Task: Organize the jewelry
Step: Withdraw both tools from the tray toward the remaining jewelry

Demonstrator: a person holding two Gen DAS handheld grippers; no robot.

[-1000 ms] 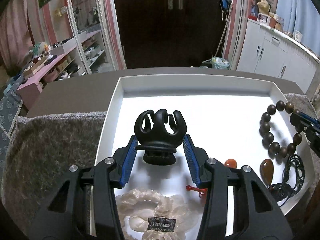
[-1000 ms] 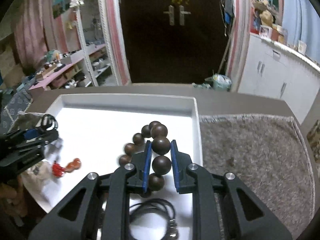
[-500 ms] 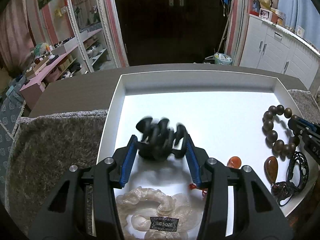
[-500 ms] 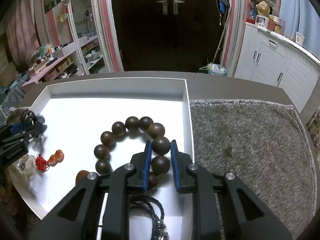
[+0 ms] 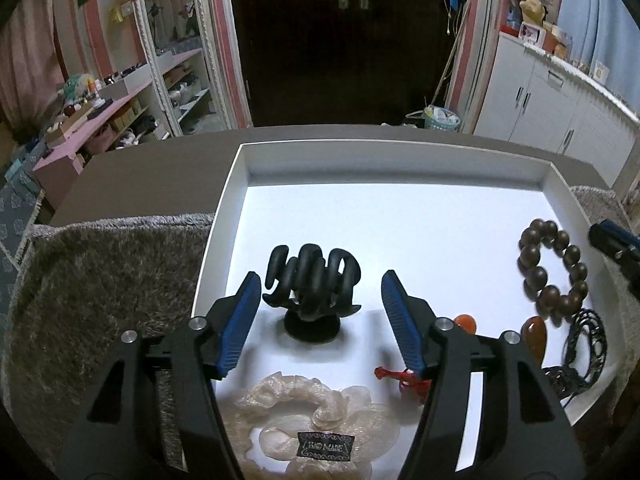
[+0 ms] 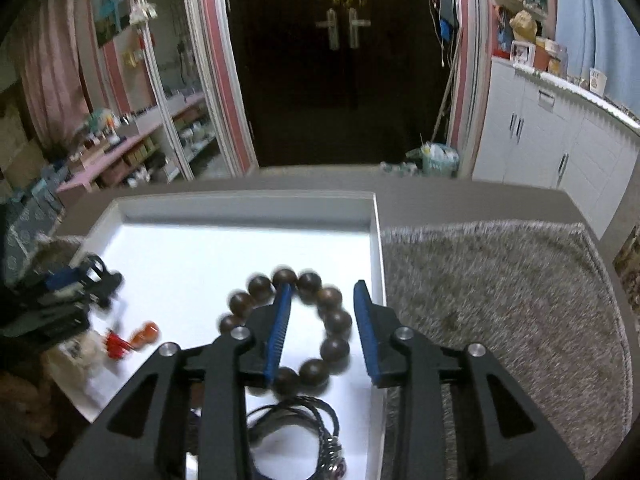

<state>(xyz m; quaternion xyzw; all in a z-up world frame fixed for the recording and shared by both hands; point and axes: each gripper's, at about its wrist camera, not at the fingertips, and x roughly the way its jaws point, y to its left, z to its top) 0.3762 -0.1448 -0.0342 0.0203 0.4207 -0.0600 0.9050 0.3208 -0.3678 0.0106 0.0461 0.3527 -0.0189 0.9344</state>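
Observation:
A black claw hair clip (image 5: 312, 292) rests on the floor of the white tray (image 5: 400, 164). My left gripper (image 5: 320, 288) straddles it with jaws opening, and both blue pads stand clear of the clip. At the tray's right side lies a dark wooden bead bracelet (image 5: 554, 264), seen again in the right wrist view as a bead bracelet (image 6: 320, 328). My right gripper (image 6: 324, 296) is over it with jaws opening; the beads lie between the pads without being pressed.
A pale pearly bracelet with a "handmade" tag (image 5: 316, 420), a red tassel charm (image 5: 404, 376), an amber drop pendant (image 5: 536, 336) and a black cord necklace (image 5: 584, 348) lie near the tray's front. Grey shaggy mat (image 6: 500, 300) flanks the tray on both sides.
The left jaws spread and let go of the hair clip, which dropped and tipped onto the tray. The right jaws spread off the bead bracelet, which now lies flat.

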